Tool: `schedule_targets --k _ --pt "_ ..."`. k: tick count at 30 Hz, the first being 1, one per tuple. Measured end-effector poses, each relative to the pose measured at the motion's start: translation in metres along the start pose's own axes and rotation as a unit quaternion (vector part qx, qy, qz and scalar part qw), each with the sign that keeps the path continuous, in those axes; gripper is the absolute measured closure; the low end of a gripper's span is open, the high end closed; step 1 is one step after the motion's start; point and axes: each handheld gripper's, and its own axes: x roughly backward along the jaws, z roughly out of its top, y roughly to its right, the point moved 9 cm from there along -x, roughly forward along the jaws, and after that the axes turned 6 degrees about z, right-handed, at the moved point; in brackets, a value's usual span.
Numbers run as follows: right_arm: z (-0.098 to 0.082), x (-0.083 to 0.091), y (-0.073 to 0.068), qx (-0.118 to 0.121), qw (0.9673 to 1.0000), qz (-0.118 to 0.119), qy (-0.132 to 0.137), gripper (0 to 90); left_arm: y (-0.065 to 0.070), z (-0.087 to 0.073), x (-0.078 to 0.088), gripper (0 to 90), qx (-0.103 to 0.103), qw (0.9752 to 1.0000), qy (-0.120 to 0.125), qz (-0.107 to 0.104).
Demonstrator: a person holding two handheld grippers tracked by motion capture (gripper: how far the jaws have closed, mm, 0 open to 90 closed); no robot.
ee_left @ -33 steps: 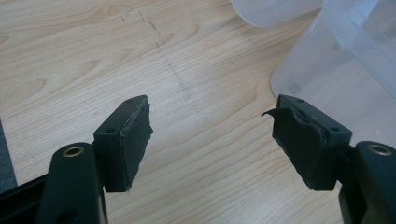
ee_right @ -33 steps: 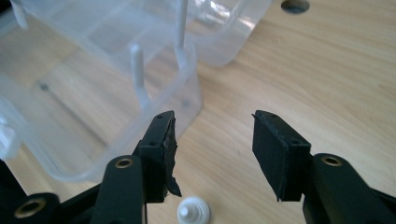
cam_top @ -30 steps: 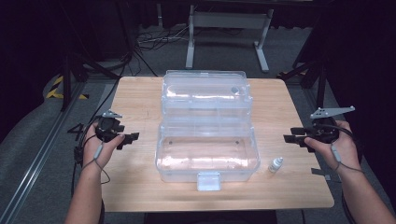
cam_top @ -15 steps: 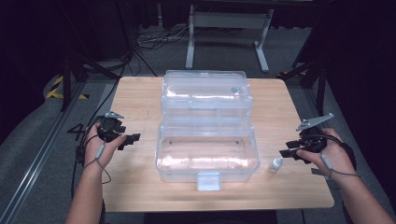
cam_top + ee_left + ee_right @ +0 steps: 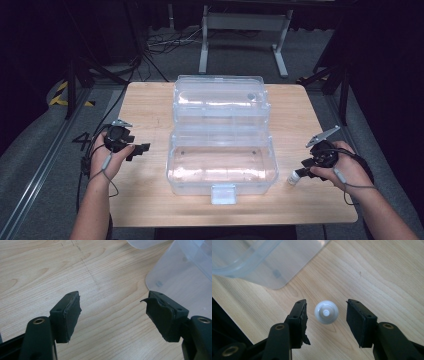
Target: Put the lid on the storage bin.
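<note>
Pale wooden tabletop [image 5: 150, 195] bears a small white plastic dropper bottle [image 5: 326, 312], probably light and slick, upright between the right gripper's [image 5: 325, 315] closing, not-yet-touching jaws; grip its round body.

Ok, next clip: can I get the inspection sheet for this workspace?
Surface: wooden table, bare around the box.
Job's things: small white bottle upright on the table, right of the clear plastic box, whose lid lies open.
Clutter: nothing seen.
Grippers: right gripper over the bottle, jaws just been closing, astride it, pads not touching; left gripper open over bare wood beside the box.
Cables: a cord trails from the left gripper; more cables on the floor beyond the table.
Surroundings: grey floor, metal stand, dark backdrop.
</note>
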Motion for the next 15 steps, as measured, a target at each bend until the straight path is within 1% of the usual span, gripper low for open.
schedule_targets --k 4,7,15 --pt "-0.002 -0.006 -0.001 0.004 0.9998 0.001 -0.017 53.8 0.000 0.000 0.000 28.2 0.004 1.0000 -0.001 0.000" --pt "-0.003 -0.009 0.000 0.011 0.9995 -0.002 -0.030 55.2 0.000 -0.001 -0.001 28.1 0.005 1.0000 -0.001 -0.001" --pt "-0.007 -0.015 0.001 0.032 0.9981 -0.011 -0.051 61.0 0.000 -0.001 -0.001 28.1 0.004 1.0000 -0.001 -0.002"
